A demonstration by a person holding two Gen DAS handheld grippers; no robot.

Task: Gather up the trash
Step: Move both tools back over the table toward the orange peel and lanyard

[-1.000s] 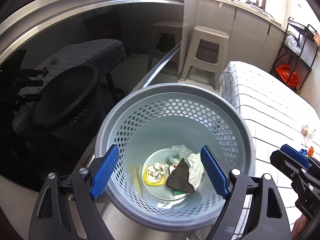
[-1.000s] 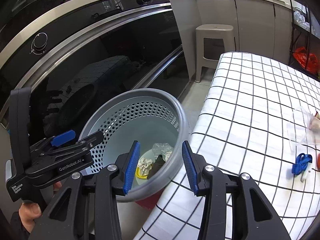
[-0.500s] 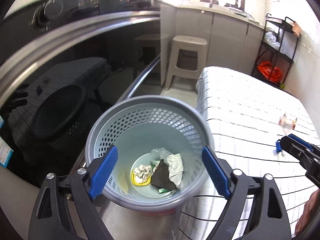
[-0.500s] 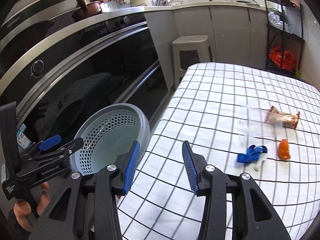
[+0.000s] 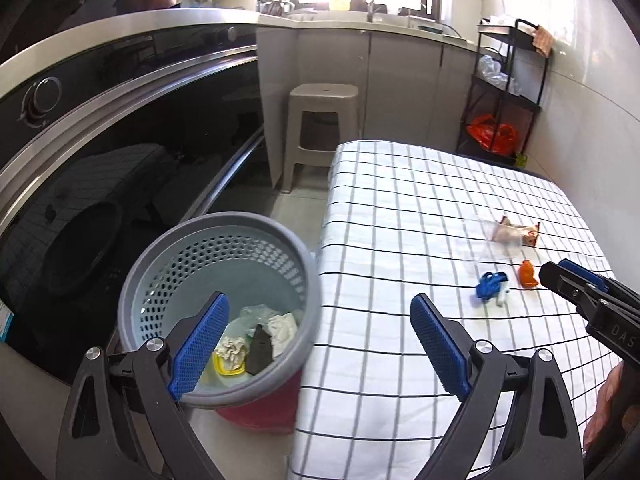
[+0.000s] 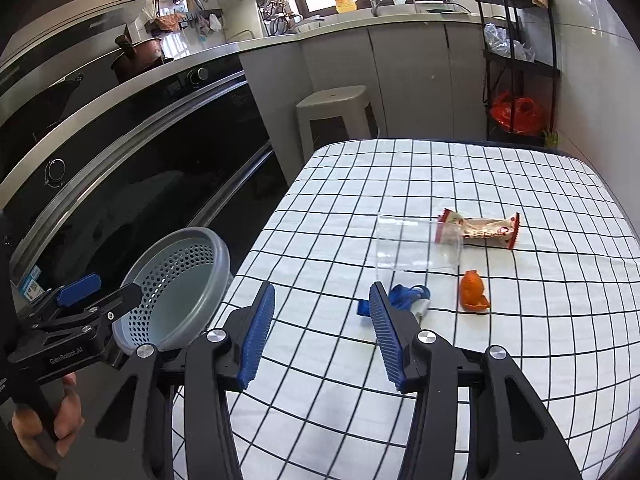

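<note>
The perforated grey plastic waste basket [image 5: 224, 248] beside the table already holds several crumpled scraps, while 4 pieces remain on the black-checked white tablecloth [image 6: 400, 184]: a clear plastic cup [image 6: 416, 246], a red-ended snack wrapper [image 6: 484, 229], an orange peel scrap [image 6: 473, 292] and a blue-and-white crumpled piece [image 6: 412, 298]. The left gripper [image 5: 320, 344] and right gripper [image 6: 322, 334] are both opening, with nothing between the jaws. Judging by this, collection is partway done.

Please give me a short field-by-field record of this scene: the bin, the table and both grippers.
bin: grey perforated plastic bin, beside the checked table; crumpled paper and wrappers inside
table: white black-grid tablecloth
trash on table: clear plastic cup on its side, red-and-white snack wrapper, orange peel scrap, blue crumpled piece
left gripper: jaws opening, nothing between them
right gripper: jaws opening, nothing between them
</note>
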